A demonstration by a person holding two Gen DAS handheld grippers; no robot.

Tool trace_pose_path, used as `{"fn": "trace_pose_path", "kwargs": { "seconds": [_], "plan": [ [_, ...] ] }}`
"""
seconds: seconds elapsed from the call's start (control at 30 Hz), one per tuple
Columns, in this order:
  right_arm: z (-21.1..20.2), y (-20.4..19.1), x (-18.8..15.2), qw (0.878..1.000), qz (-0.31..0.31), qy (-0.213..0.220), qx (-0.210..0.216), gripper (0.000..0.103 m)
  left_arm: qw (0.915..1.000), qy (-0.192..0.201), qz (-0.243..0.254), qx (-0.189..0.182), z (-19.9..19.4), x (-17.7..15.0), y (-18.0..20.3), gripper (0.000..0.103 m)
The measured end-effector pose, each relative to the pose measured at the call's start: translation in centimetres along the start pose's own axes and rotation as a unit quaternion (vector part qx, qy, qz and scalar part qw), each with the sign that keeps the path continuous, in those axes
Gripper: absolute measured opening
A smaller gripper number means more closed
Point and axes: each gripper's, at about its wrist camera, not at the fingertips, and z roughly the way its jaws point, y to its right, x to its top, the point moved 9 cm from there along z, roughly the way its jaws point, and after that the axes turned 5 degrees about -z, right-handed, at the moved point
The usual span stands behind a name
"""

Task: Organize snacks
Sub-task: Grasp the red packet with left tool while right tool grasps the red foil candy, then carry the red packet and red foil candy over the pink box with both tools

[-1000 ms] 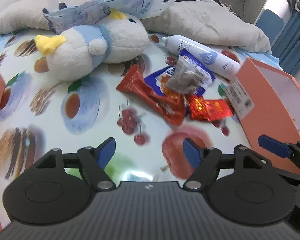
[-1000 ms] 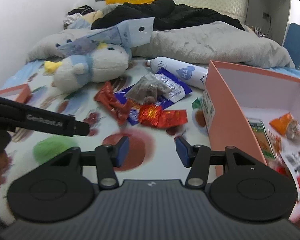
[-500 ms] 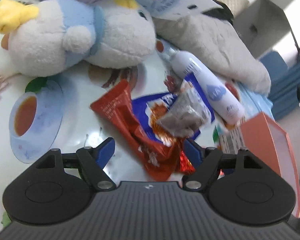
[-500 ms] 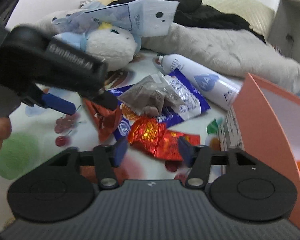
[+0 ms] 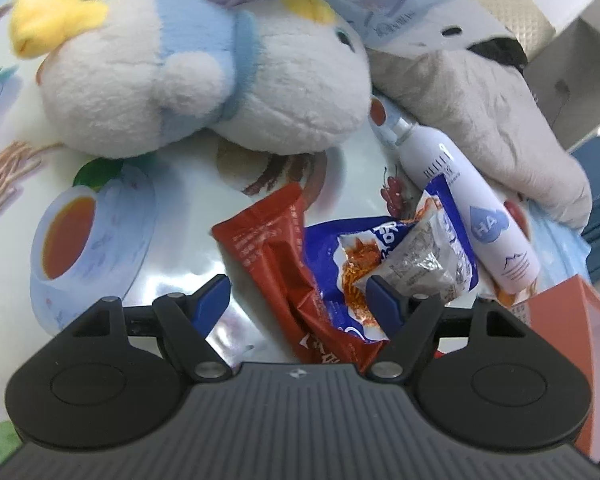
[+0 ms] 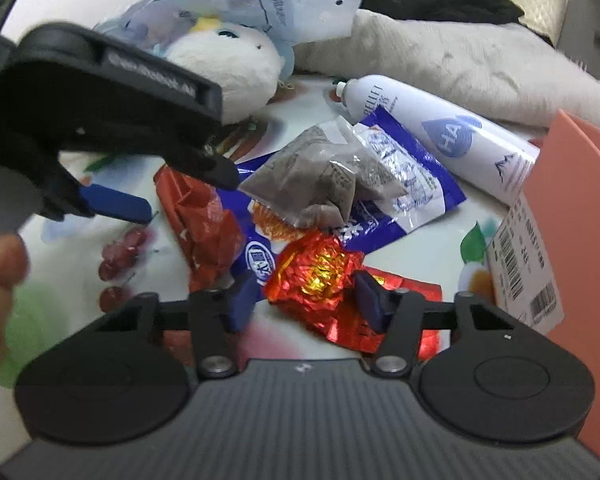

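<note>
A pile of snacks lies on the fruit-print sheet. My left gripper [image 5: 298,300] is open, low over the pile, with the dark red packet [image 5: 276,264] lying between its blue fingertips and the blue noodle packet [image 5: 328,256] beside it. A grey clear pouch [image 5: 420,268] rests on the blue packet. In the right wrist view my right gripper [image 6: 306,300] is closing its jaws around the crumpled red foil packet [image 6: 316,276], its pads at the packet's edges. The left gripper [image 6: 172,188] hangs above the dark red packet [image 6: 204,224] there.
An orange box [image 6: 572,200] stands open at the right, next to a white spray bottle [image 6: 440,132]. A white and blue plush bird [image 5: 180,72] lies behind the pile under a pale plastic bag [image 6: 260,4]. A grey blanket [image 5: 480,92] borders the back. A person's fingers [image 6: 4,256] show at left.
Both grippers came down and in toward the snack pile. The left one now straddles the dark red packet. The right one's jaws narrowed around the red foil packet.
</note>
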Motion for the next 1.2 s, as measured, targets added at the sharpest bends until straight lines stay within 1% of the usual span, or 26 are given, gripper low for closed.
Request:
{"fn": "trace_pose_path", "kwargs": {
  "seconds": [0.07, 0.13, 0.17, 0.3, 0.33, 0.37, 0.57, 0.73, 0.83, 0.93, 1.03, 1.13, 1.2],
  "plan": [
    [-0.2, 0.0, -0.1, 1.0, -0.002, -0.005, -0.002, 0.047, 0.9999, 0.003, 0.012, 0.012, 0.3, 0.1, 0.4, 0.076],
    [-0.5, 0.1, -0.3, 1.0, 0.005, -0.009, 0.0, 0.046, 0.9992, 0.004, 0.029, 0.028, 0.6, 0.3, 0.6, 0.067],
    [-0.7, 0.1, -0.3, 1.0, 0.008, -0.013, 0.0, 0.045, 0.9987, 0.005, 0.036, 0.036, 0.8, 0.3, 0.6, 0.065],
    [-1.7, 0.4, -0.8, 1.0, 0.012, -0.016, -0.007, 0.045, 0.9959, 0.006, 0.06, 0.067, 0.5, 0.3, 0.2, 0.043],
    [-2.1, 0.4, -1.0, 1.0, 0.017, -0.016, -0.003, 0.045, 0.9959, 0.006, 0.062, 0.066, 0.4, 0.2, 0.1, 0.038],
    [-2.4, 0.5, -1.1, 1.0, 0.02, -0.015, -0.001, 0.045, 0.9961, 0.003, 0.061, 0.063, 0.3, 0.1, 0.0, 0.035],
    [-4.5, 0.7, -1.7, 1.0, 0.021, -0.011, -0.003, 0.045, 0.9967, -0.006, 0.059, 0.055, -0.9, -1.2, -0.5, 0.032],
    [-6.5, 0.5, -2.3, 1.0, 0.017, -0.006, -0.001, 0.045, 0.9962, -0.012, 0.073, 0.046, -2.2, -3.5, -0.4, 0.031],
    [-7.6, 0.1, -2.9, 1.0, 0.012, -0.01, 0.0, 0.045, 0.9967, -0.018, 0.07, 0.037, -3.1, -4.8, -0.7, 0.03],
    [-8.7, -0.4, -3.5, 1.0, 0.005, -0.011, 0.003, 0.045, 0.9964, -0.023, 0.076, 0.028, -4.2, -6.2, -0.7, 0.03],
    [-9.9, -0.7, -4.4, 1.0, -0.001, -0.016, 0.008, 0.045, 0.9954, -0.027, 0.087, 0.03, -5.2, -7.7, -1.0, 0.03],
    [-10.9, -0.8, -5.3, 1.0, 0.002, -0.022, 0.01, 0.045, 0.9954, -0.029, 0.086, 0.031, -6.2, -9.1, -1.4, 0.03],
    [-11.5, -0.9, -5.8, 1.0, 0.001, -0.023, 0.009, 0.045, 0.9947, -0.024, 0.094, 0.034, -6.9, -9.9, -1.4, 0.03]
  ]
}}
